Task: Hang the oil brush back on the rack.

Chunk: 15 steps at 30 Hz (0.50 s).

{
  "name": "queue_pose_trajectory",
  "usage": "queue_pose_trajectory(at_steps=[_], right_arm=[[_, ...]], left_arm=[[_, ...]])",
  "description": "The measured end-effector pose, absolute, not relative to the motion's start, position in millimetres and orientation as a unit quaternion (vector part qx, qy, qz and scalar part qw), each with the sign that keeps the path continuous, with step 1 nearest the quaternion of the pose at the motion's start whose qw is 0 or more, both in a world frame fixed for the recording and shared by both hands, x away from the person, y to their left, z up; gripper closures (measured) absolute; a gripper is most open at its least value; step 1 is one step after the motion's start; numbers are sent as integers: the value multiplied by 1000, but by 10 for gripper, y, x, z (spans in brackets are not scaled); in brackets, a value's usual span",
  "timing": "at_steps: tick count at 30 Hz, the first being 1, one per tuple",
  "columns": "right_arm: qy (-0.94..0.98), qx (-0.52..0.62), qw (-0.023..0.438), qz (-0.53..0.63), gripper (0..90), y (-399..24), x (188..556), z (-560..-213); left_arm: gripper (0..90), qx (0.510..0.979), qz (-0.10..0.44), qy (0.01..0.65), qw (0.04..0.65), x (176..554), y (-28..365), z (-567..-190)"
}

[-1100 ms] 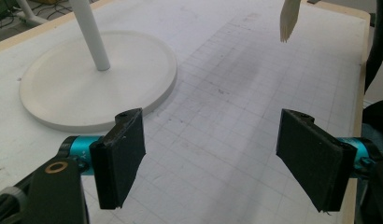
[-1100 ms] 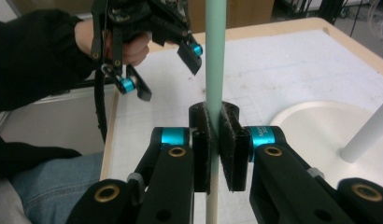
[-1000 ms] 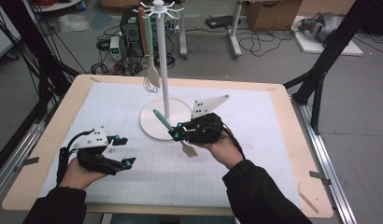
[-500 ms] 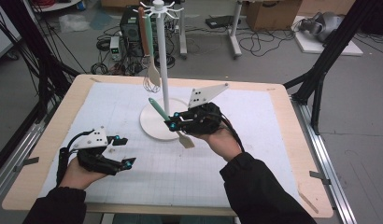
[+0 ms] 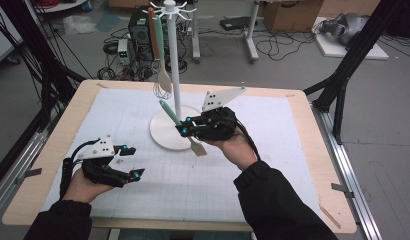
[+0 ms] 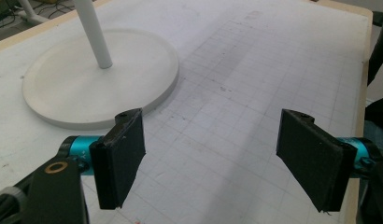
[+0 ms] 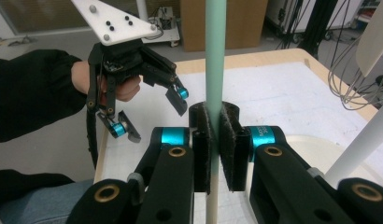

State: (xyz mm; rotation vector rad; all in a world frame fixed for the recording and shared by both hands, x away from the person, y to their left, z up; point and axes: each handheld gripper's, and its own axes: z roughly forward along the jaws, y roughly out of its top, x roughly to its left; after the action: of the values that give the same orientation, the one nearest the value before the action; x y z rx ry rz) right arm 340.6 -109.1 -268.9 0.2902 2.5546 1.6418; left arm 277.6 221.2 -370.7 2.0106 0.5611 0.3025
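There were two grippers: the left gripper [image 5: 131, 161] and the right gripper [image 5: 184, 126]. One spatula [image 5: 182, 127] stood between the right jaws. Beyond it, one stand [image 5: 172, 65] carried two hanging utensils: one spoon [image 5: 160, 55] and one whisk [image 5: 158, 89].

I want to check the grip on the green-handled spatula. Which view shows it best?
The right gripper view: the right gripper has its pads clamped on the spatula handle, seen close up. The high view shows the whole spatula slanting through that gripper over the stand base, but small. The left gripper view faces the base.
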Motion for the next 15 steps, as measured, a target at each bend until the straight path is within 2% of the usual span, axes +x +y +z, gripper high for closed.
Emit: queue_pose_trajectory(at_steps=[15], right_arm=[[830,97,56,547,840,-1071,3468,-2500]], left_arm=[[239,829,127,234,492,2780,2216,-3709]])
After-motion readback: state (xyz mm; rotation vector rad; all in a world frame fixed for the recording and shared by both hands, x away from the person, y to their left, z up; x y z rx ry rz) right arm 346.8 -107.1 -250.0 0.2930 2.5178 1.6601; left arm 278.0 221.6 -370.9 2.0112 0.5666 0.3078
